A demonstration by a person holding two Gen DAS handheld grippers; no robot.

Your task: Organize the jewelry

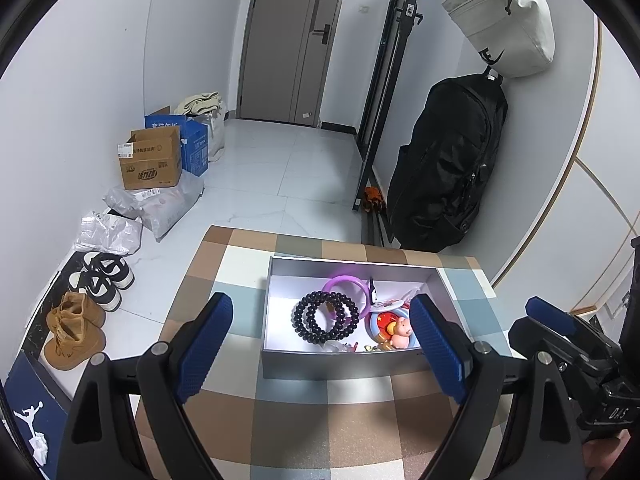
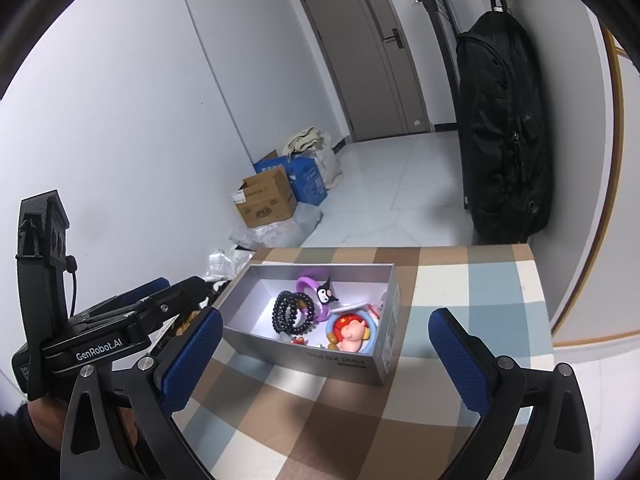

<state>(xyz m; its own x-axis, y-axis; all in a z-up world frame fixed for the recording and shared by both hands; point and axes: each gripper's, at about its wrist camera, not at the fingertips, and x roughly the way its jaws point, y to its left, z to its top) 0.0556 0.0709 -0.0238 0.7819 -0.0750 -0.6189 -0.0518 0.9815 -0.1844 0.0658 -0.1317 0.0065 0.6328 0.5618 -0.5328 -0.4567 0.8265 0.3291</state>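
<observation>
While both grippers hover above it, a table covered in a checked cloth (image 1: 304,420) of brown, blue and cream squares fills the near part of the scene. Beyond it lies a pale tiled floor leading to a grey door (image 1: 296,40) on the far wall. A black backpack (image 1: 444,164) hangs on the right wall, with a light grey bag (image 1: 508,20) hanging above it. Along the left wall sit a brown cardboard box (image 1: 150,160) and a blue box (image 1: 196,144), then plastic bags, and nearer still pairs of shoes (image 1: 76,328).

On the cloth, toward the table's far edge, rests an open silver box (image 1: 340,364) holding the jewelry. Inside, at the left, lies a coiled black bead bracelet (image 1: 324,316). A purple bangle (image 1: 348,284) lies behind it, touching it. To the right sits a round blue-rimmed charm with a pink pig figure (image 1: 400,332). A small black cartoon charm (image 2: 326,294) rests near the bangle.

The left gripper (image 1: 320,356) stands with its blue-padded jaws spread wide, nothing between them, at the near side of the box. The right gripper (image 2: 326,360) is likewise spread wide and empty, just near of the box.
</observation>
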